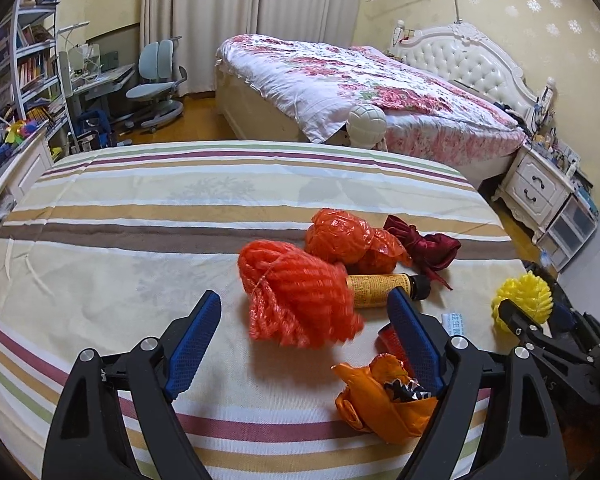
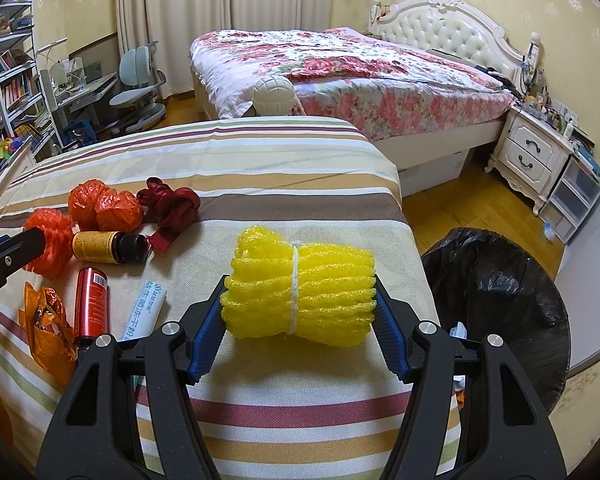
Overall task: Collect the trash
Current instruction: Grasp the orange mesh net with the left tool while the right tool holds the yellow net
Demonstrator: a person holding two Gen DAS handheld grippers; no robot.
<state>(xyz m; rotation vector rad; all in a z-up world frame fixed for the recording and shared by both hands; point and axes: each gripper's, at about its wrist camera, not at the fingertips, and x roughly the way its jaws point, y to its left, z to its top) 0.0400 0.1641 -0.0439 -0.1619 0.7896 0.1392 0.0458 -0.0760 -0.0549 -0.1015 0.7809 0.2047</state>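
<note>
Trash lies on a striped bed cover (image 1: 140, 208). My left gripper (image 1: 306, 312) is open, its blue pads on either side of an orange foam net bundle (image 1: 296, 296), not touching it. Near it lie orange plastic bags (image 1: 348, 240), a yellow bottle (image 1: 384, 288), a dark red ribbon (image 1: 424, 248) and an orange wrapper (image 1: 380, 400). My right gripper (image 2: 300, 300) is shut on a yellow foam net bundle (image 2: 300, 288) just above the cover; it also shows in the left wrist view (image 1: 524, 296). A bin with a black bag (image 2: 500, 292) stands to its right.
A red can (image 2: 92, 300) and a white tube (image 2: 148, 308) lie left of the right gripper. A floral bed (image 2: 360, 72), a white nightstand (image 2: 528, 156), a desk with a blue chair (image 1: 156, 84) and bookshelves (image 1: 28, 68) stand beyond.
</note>
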